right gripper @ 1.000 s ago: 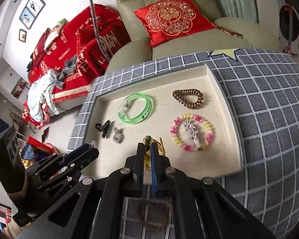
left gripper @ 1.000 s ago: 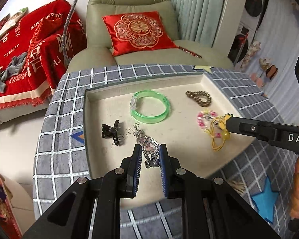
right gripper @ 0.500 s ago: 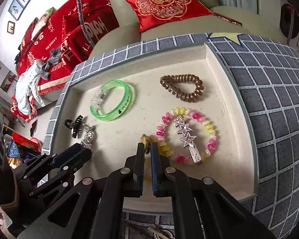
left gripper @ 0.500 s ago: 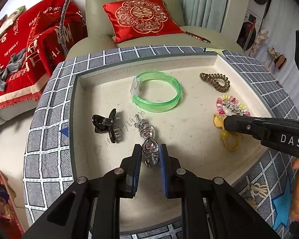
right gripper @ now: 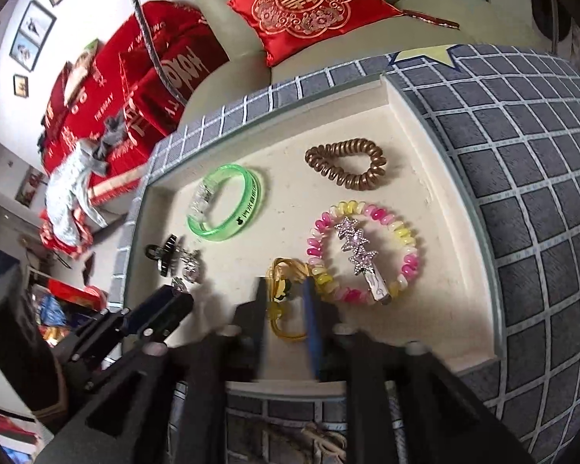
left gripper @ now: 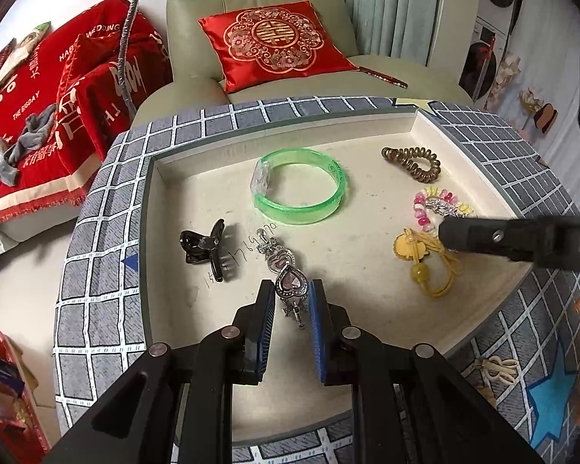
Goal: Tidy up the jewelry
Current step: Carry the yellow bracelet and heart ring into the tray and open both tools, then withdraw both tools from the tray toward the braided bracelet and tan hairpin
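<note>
A cream tray [left gripper: 212,156] holds the jewelry. My left gripper [left gripper: 291,290] is open around a silver heart-pendant chain [left gripper: 286,278] that lies on the tray floor. My right gripper [right gripper: 282,294] is open around a yellow cord charm [right gripper: 280,297], which rests on the tray; it also shows in the left wrist view [left gripper: 421,259]. A green bangle [left gripper: 299,191], a bronze spiral hair tie [left gripper: 411,162], a black claw clip [left gripper: 207,247] and a pink-yellow bead bracelet [right gripper: 361,251] with a star hair clip [right gripper: 361,255] inside it lie in the tray.
The tray sits on a grey checked cloth [left gripper: 96,270] over a round table. A green armchair with a red cushion [left gripper: 274,42] stands behind. A red blanket [left gripper: 38,96] lies at the left. A small tan object [left gripper: 495,365] lies on the cloth near the tray's front right.
Both grippers have opened: the left let go of the heart-pendant chain and the right let go of the yellow cord charm. Both pieces now lie on the tray floor.
</note>
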`<state>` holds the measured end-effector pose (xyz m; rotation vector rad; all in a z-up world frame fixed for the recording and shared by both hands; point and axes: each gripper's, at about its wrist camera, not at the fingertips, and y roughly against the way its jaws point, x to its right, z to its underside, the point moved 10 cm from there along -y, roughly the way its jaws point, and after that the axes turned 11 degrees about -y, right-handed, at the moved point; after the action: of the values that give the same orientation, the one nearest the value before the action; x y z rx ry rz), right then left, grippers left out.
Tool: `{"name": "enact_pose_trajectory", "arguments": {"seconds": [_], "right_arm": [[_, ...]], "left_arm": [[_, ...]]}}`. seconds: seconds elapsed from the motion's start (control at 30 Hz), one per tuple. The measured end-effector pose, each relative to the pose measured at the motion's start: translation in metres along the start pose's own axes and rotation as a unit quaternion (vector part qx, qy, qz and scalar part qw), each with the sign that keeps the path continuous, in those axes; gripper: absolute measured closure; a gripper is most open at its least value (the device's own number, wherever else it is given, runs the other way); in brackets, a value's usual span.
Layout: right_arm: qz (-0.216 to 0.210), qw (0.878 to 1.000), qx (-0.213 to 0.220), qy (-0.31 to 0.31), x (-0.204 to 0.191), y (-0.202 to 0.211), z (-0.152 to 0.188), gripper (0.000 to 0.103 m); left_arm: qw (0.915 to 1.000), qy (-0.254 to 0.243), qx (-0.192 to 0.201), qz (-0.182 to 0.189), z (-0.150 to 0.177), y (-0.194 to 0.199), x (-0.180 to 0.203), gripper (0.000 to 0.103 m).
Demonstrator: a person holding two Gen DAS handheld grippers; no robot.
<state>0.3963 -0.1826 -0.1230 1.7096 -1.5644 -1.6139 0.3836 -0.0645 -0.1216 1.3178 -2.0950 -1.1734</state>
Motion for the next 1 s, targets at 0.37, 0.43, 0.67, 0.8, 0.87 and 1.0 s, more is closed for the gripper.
{"name": "enact_pose_trajectory", "arguments": {"seconds": [0.37, 0.43, 0.67, 0.8, 0.87, 1.0], "right_arm": [[-0.005, 1.0, 0.03, -0.002, 0.001, 0.032, 0.001, 0.044], [-0.003, 0.999, 0.032, 0.0, 0.001, 0.035, 0.002, 0.044], [0.003, 0.999, 0.04, 0.003, 0.006, 0.043, 0.003, 0.044], [0.003, 0.999, 0.041, 0.003, 0.006, 0.044, 0.004, 0.044], [0.003, 0.999, 0.041, 0.003, 0.006, 0.044, 0.004, 0.044], [0.0, 0.999, 0.041, 0.007, 0.004, 0.045, 0.006, 0.044]], "left_arm": [[0.9998, 0.003, 0.014, -0.015, -0.005, 0.008, 0.0, 0.07], [0.9998, 0.005, 0.014, -0.014, -0.004, 0.007, 0.0, 0.07], [0.9995, 0.017, 0.025, -0.012, -0.011, 0.011, -0.003, 0.07], [0.9992, 0.022, 0.031, -0.011, -0.013, 0.015, -0.005, 0.07], [0.9991, 0.023, 0.033, -0.01, -0.014, 0.017, -0.005, 0.07], [0.9987, 0.026, 0.04, -0.018, -0.016, 0.025, -0.008, 0.0]]}}
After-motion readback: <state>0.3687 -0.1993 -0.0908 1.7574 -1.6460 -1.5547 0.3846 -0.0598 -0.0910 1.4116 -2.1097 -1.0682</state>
